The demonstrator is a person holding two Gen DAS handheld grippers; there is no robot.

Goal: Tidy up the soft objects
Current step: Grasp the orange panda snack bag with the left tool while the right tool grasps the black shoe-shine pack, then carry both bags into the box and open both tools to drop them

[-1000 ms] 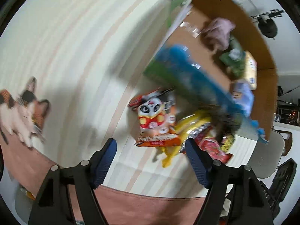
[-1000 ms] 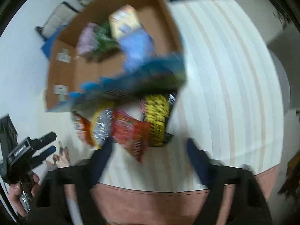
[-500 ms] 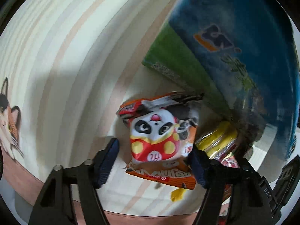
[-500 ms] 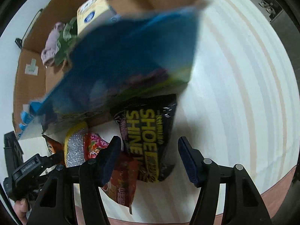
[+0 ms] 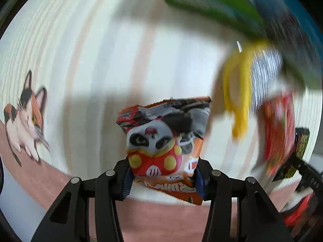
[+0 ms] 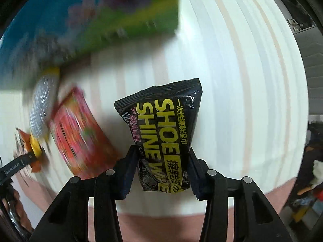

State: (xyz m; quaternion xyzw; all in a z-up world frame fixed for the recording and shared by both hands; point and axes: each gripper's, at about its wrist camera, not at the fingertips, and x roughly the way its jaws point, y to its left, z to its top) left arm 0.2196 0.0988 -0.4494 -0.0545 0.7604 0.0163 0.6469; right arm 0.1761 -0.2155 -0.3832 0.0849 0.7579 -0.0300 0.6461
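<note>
Soft packets lie in a loose cluster on the striped tabletop point(image 5: 101, 60). Left claw point(image 5: 163, 178) has just been closing and now pinches the panda snack packet point(image 5: 161, 141) at its lower end. Right claw point(image 6: 161, 173) has likewise been closing and now squeezes the black shoe-wipe pack point(image 6: 163, 133). Yellow pouch point(image 5: 238, 92) and red packet point(image 6: 78, 135) lie ungripped, so sorting seems far from finished.

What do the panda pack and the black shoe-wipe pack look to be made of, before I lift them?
Panda pack: seemingly thin printed plastic film, semi-glossy; its top edge is crumpled and creased, and it sits between the left gripper pads.
Black shoe-wipe pack: glossy plastic film, likely a soft pouch; sharp highlights and fine wrinkles near its top seal, gripped by the right gripper.
</note>
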